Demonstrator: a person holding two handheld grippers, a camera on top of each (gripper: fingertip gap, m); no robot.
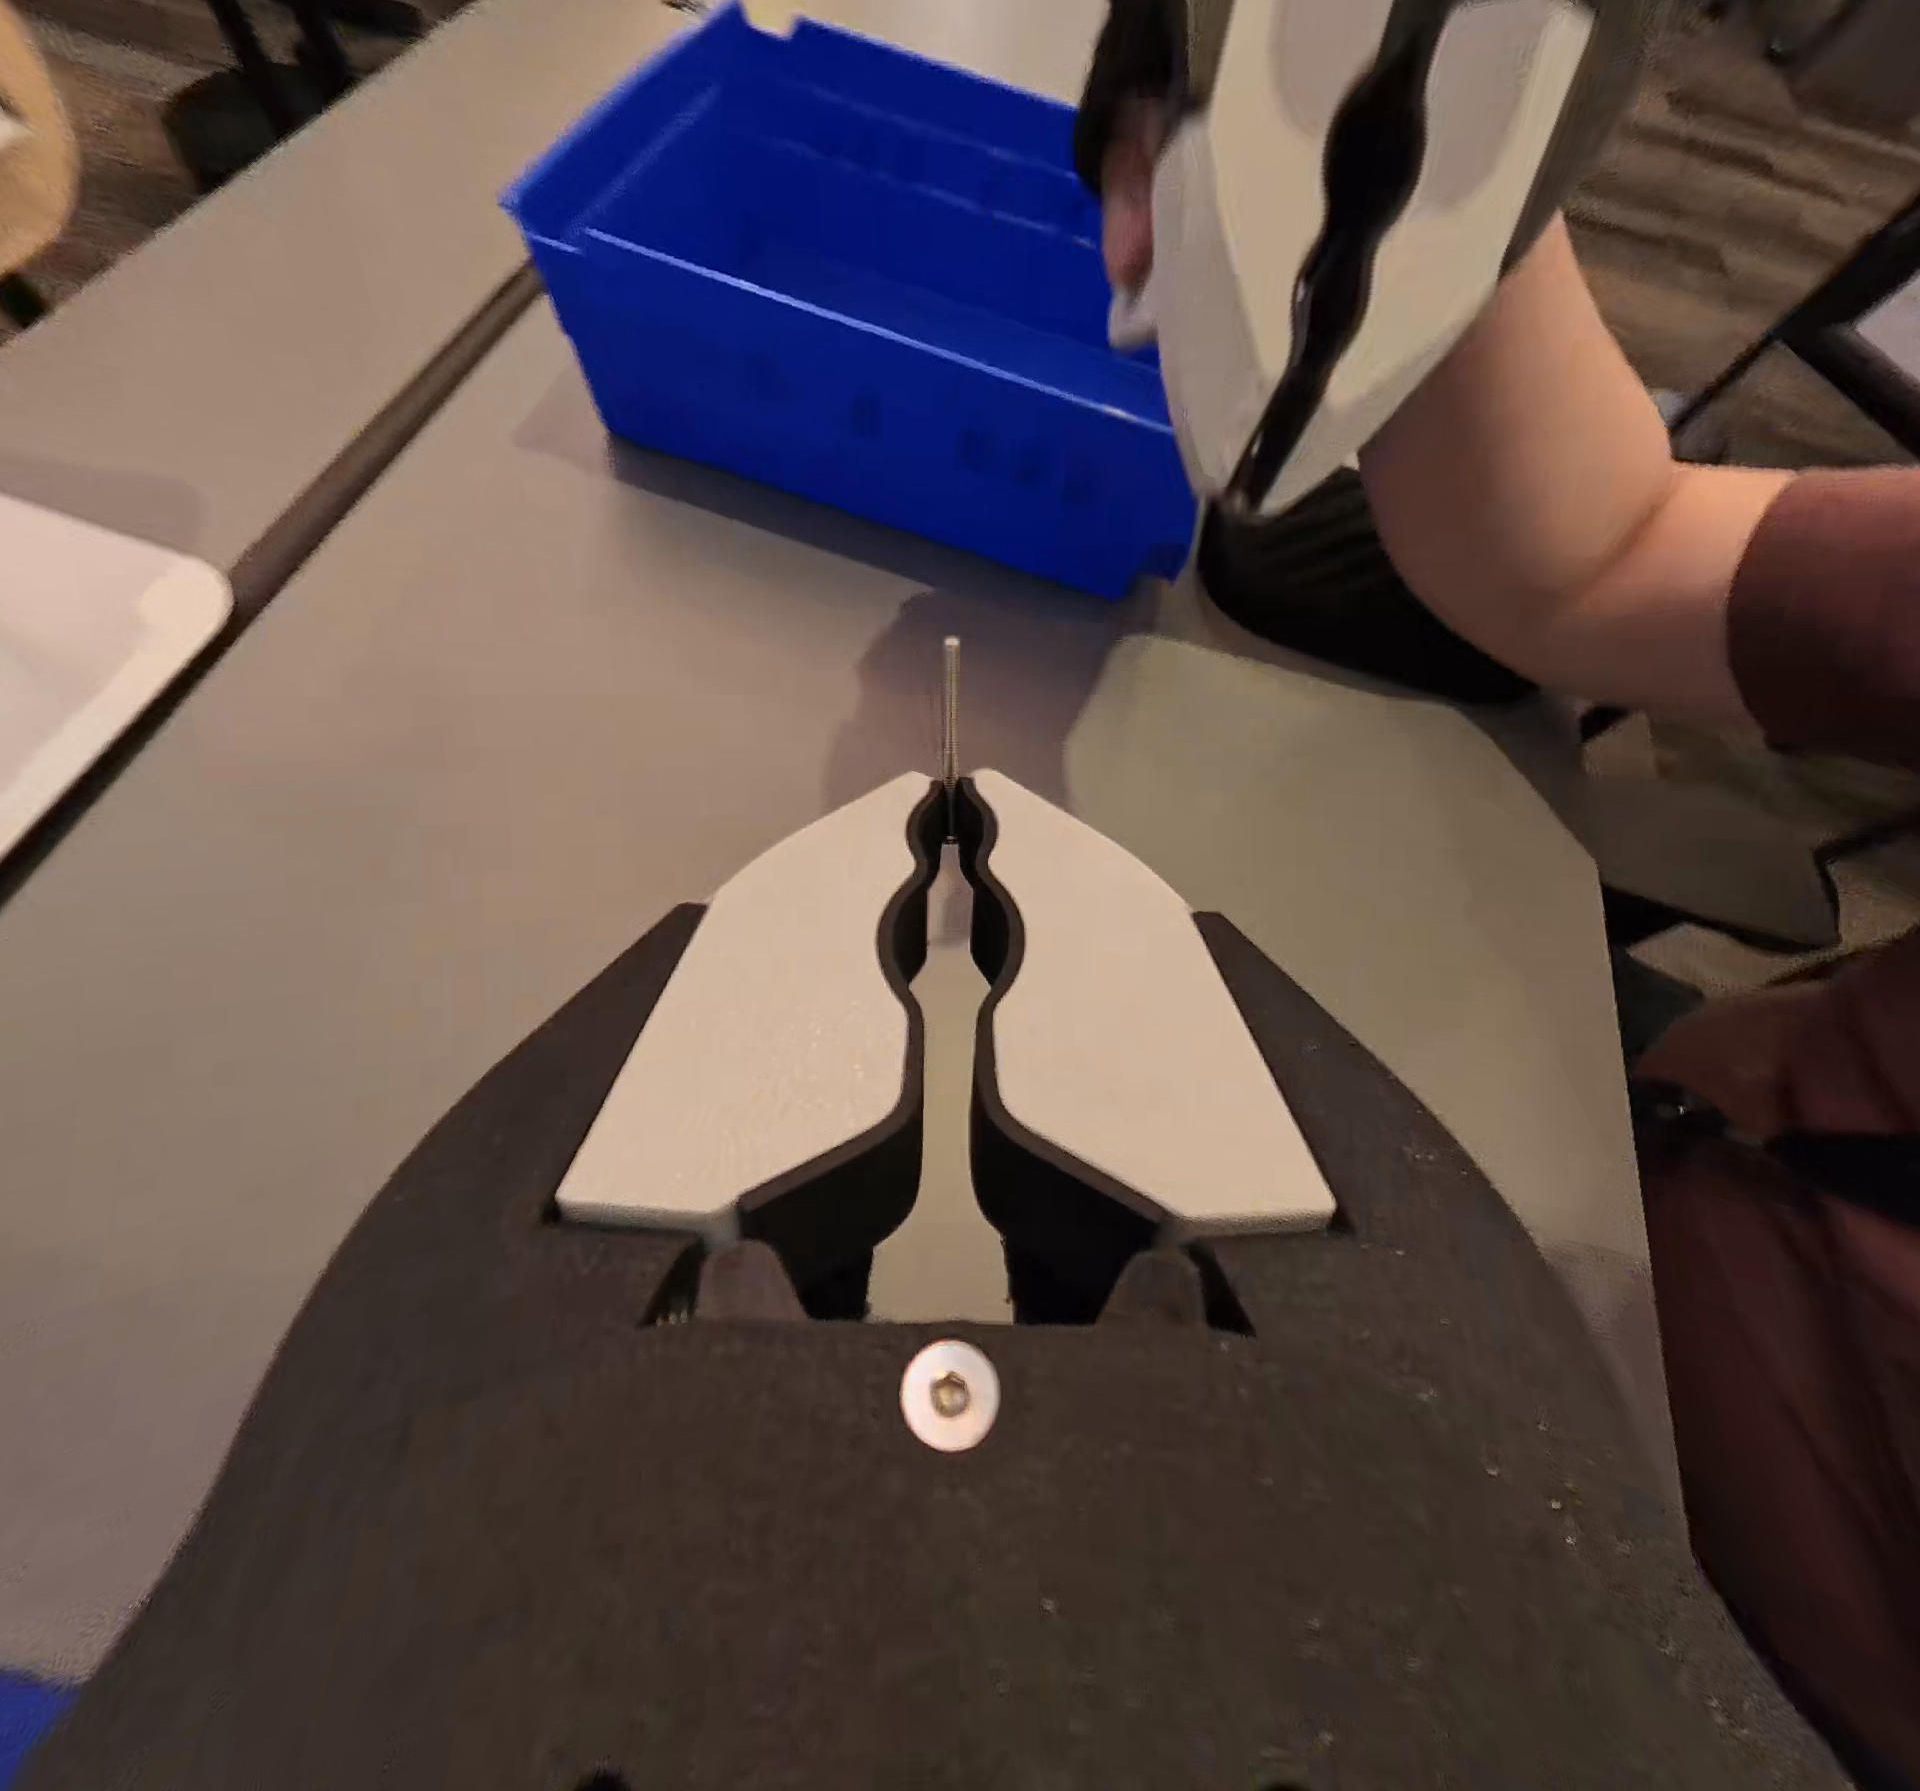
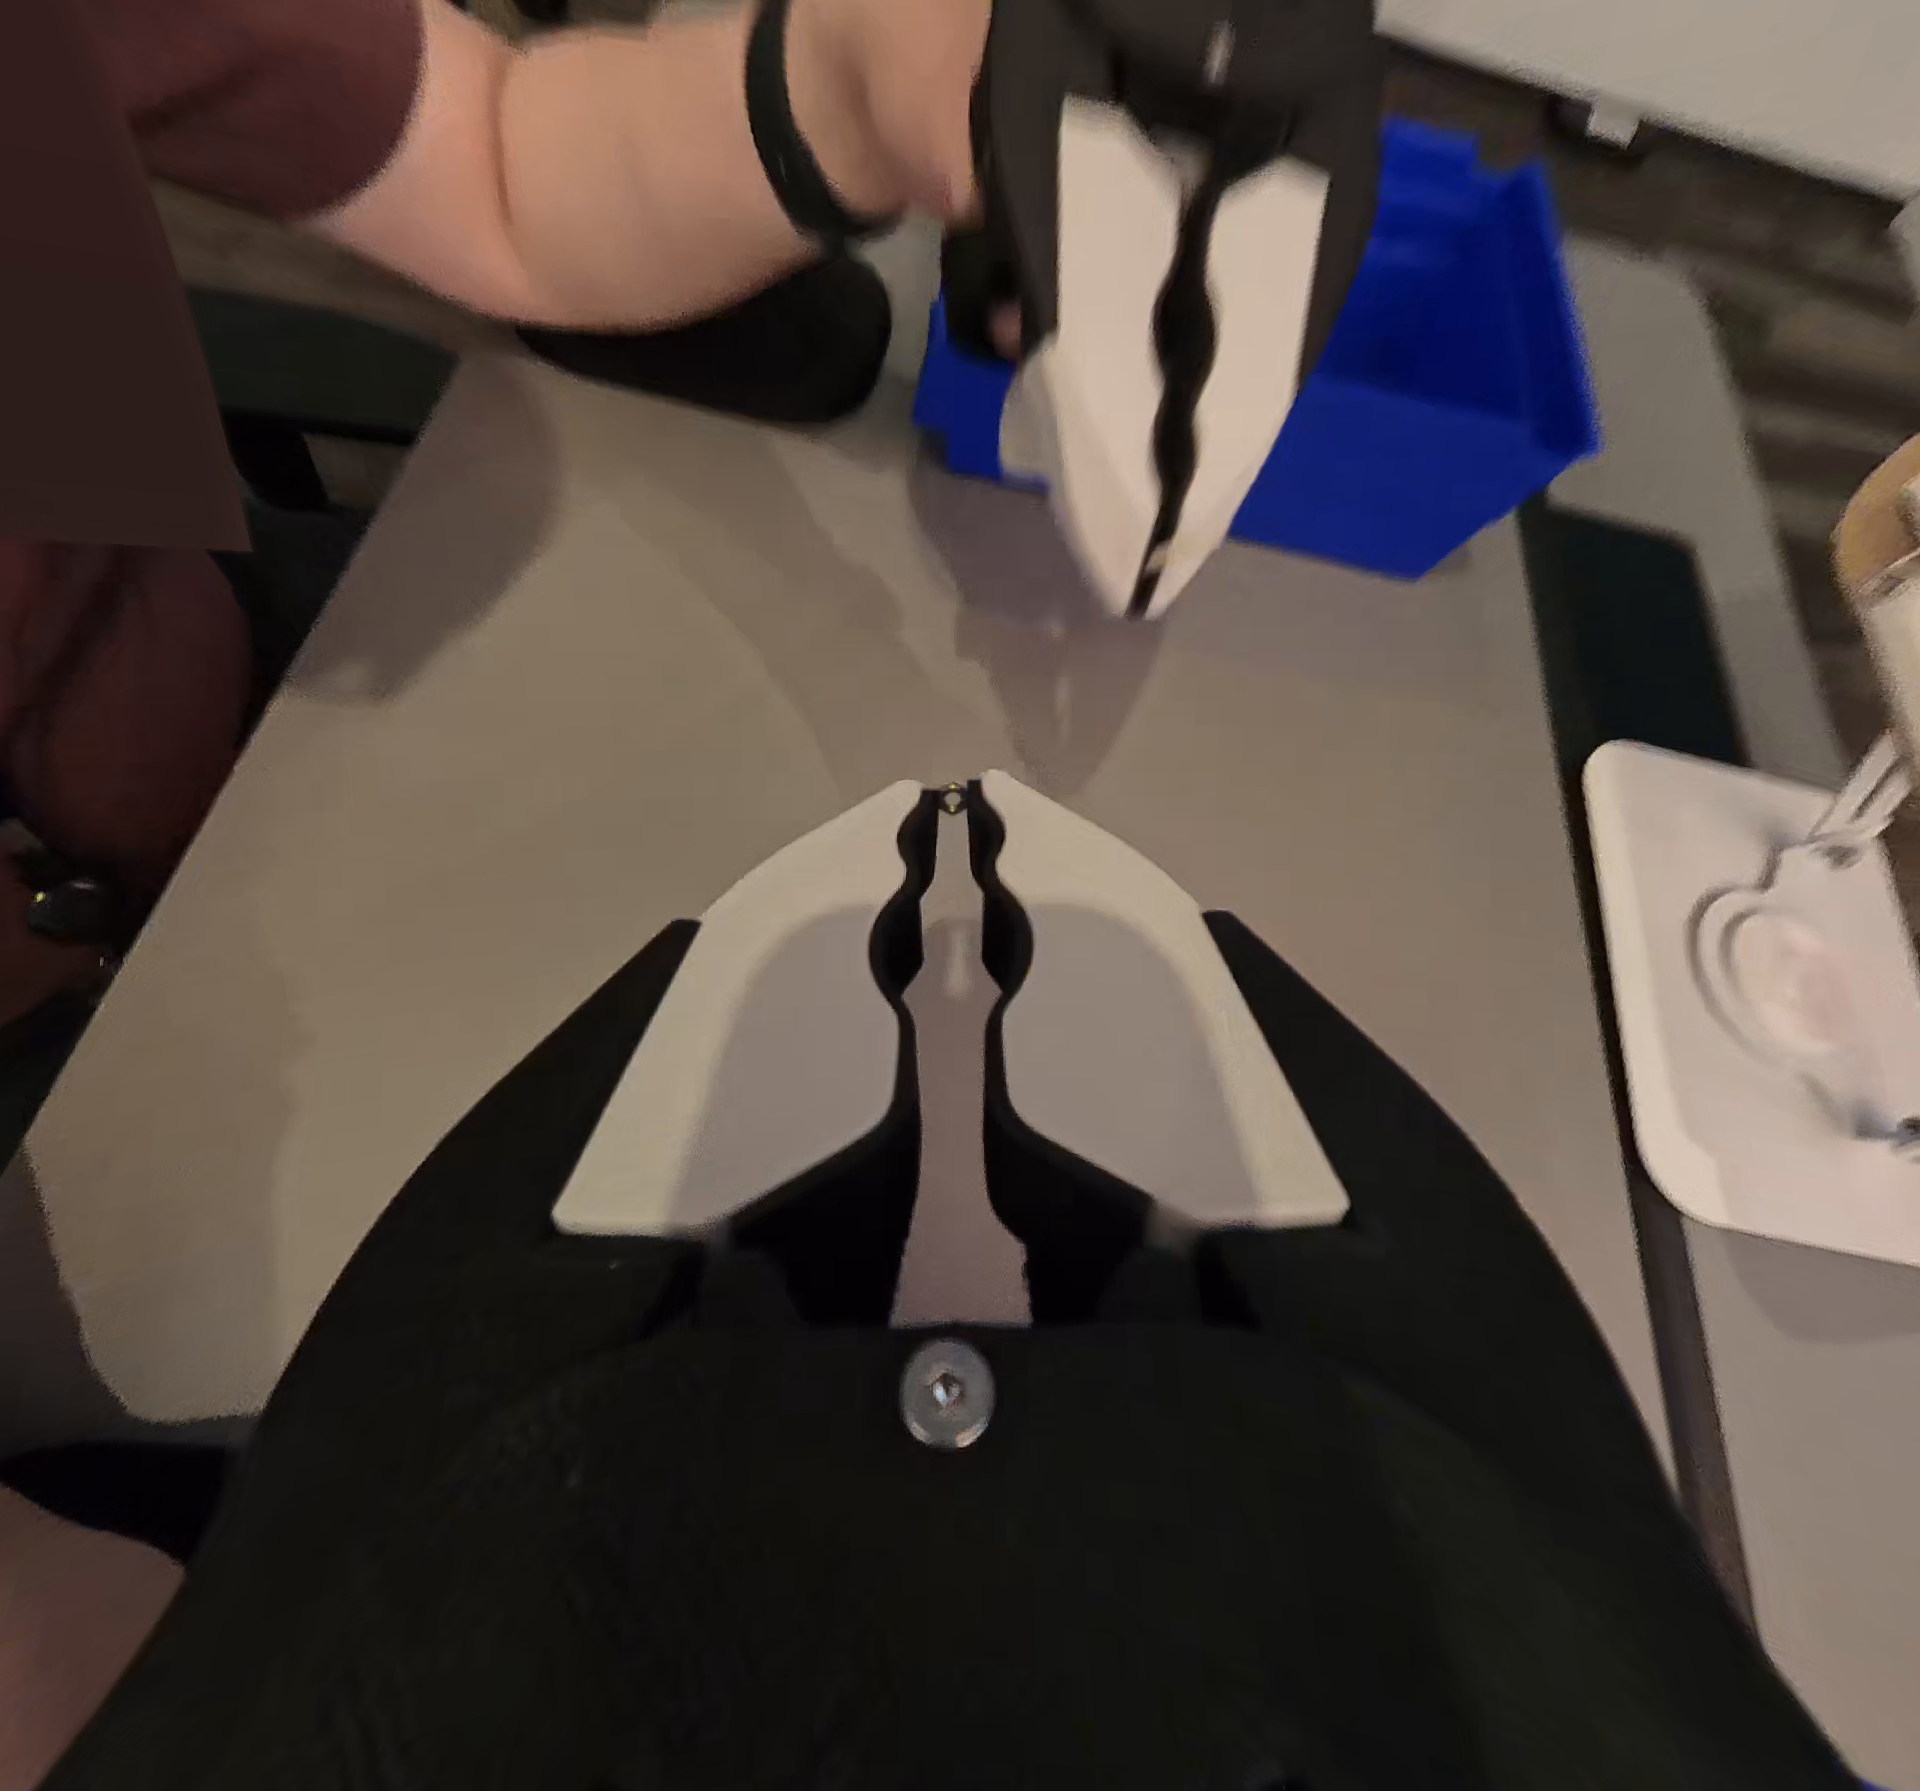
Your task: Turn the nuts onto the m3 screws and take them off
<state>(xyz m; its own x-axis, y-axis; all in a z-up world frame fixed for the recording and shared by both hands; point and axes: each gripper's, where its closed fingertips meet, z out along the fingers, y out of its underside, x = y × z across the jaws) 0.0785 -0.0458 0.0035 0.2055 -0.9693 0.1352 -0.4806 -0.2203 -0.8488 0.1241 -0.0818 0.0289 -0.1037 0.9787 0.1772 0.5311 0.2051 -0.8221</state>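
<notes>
My left gripper (image 1: pixel 951 783) is shut on a thin silver M3 screw (image 1: pixel 951 702), whose threaded shaft sticks straight out past the fingertips over the grey table (image 1: pixel 468 702). My right gripper (image 2: pixel 953 787) is shut on a small nut (image 2: pixel 953 799) pinched at its very tips. In the left wrist view the right gripper (image 1: pixel 1247 494) hangs at the upper right, tips down, beside the blue bin. In the right wrist view the left gripper (image 2: pixel 1143 598) points down above the table in front of the bin; the screw there is blurred out.
A blue plastic bin (image 1: pixel 831 287) stands on the table behind the screw, also in the right wrist view (image 2: pixel 1455 391). A white tray (image 2: pixel 1714 962) with clear plastic items lies at the right, at the left edge in the left wrist view (image 1: pixel 83 640). The person's forearm (image 1: pixel 1558 515) reaches across. Spacing between my two grippers at the tips: around 7 centimetres.
</notes>
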